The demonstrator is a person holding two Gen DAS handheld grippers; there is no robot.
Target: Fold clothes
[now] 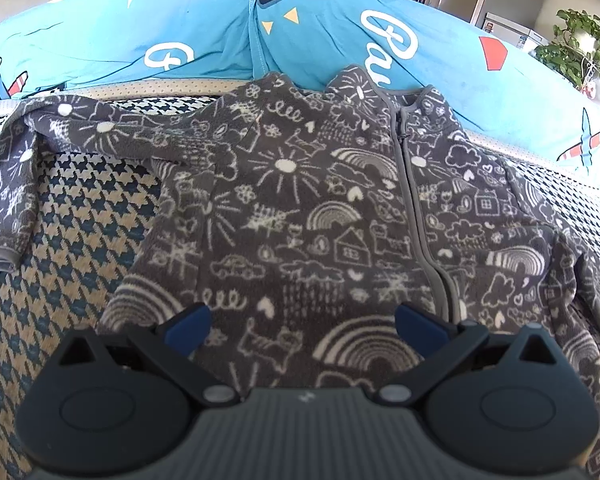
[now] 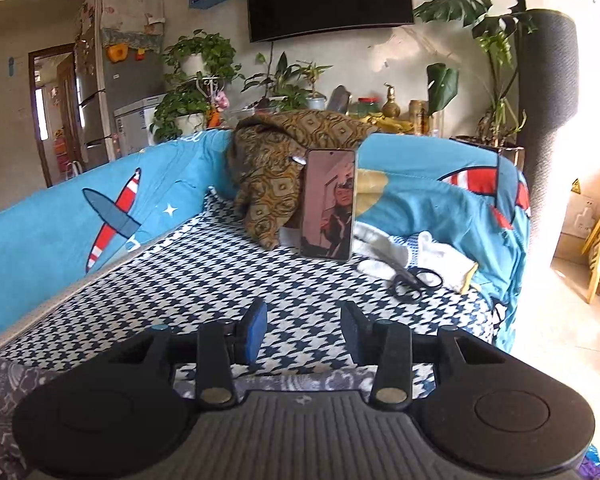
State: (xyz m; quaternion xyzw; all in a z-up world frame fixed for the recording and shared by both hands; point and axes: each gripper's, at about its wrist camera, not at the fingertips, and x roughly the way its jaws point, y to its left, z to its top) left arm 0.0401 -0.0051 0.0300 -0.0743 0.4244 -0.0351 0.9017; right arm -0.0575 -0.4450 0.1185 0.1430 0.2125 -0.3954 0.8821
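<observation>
Step looks like the setup before the first fold: grey doodle-print zip jacket (image 1: 300,208) is spread front-up on the houndstooth sofa seat (image 1: 80,216), one sleeve (image 1: 16,168) flung out sideways. Left gripper (image 1: 302,320) hovers over the hem, fingers spread, nothing pinched. Right gripper (image 2: 304,336) has fingers parted and empty, aimed past the jacket's edge toward a propped phone (image 2: 329,204). Next move probably: grab a sleeve and fold it inward.

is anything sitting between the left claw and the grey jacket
Nothing visible does. The left claw hangs open right over the grey patterned jacket, which lies spread flat on the houndstooth cover with no other item on top of it. The scissors and phone show only in the right wrist view.
</observation>
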